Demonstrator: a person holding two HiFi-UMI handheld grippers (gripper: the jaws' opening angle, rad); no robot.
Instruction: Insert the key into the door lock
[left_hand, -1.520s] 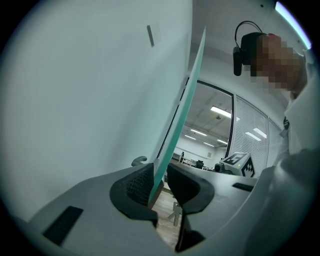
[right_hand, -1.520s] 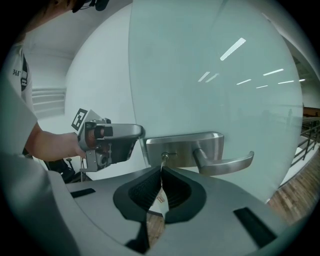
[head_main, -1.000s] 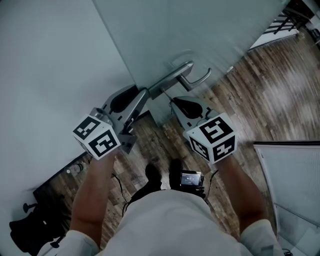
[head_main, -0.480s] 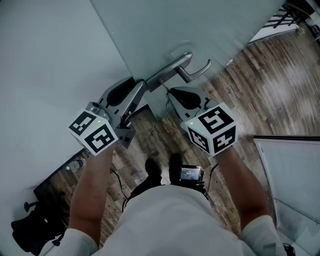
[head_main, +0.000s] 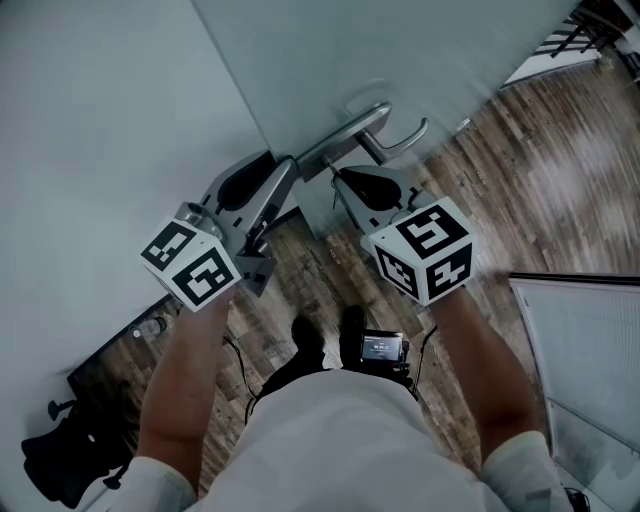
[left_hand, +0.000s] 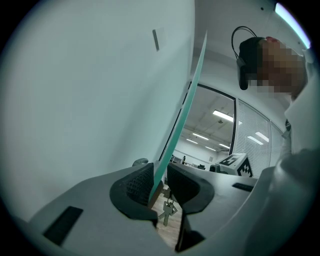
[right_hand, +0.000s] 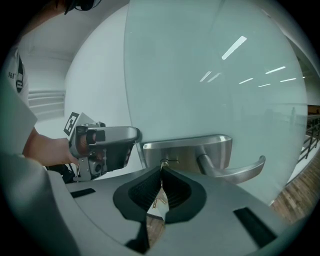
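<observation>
The key (right_hand: 163, 164) is pinched between the nearly closed jaws of the right gripper (right_hand: 162, 174). Its tip is at the keyhole in the lock plate (right_hand: 200, 150), but the pads hide how deep it sits. Left of the plate, the left gripper (left_hand: 159, 184) clamps the glass door (left_hand: 176, 125) by its edge. Below the plate, the print on the small screen (head_main: 382, 348) is too small to read.

The grey two-jaw left gripper (head_main: 283, 172) has its ribbed black pads (left_hand: 137, 182) closed on the thin green-tinted edge of the glass door (left_hand: 186, 95), which runs straight up between them. The grey right gripper (head_main: 338, 180) sits beside it, jaws pinched together on the small metal key (right_hand: 162, 166). The bare left forearm (head_main: 180, 390) and right forearm (head_main: 485, 375) both reach forward, a black-and-white marker cube (head_main: 190, 268) behind each gripper's jaws
</observation>
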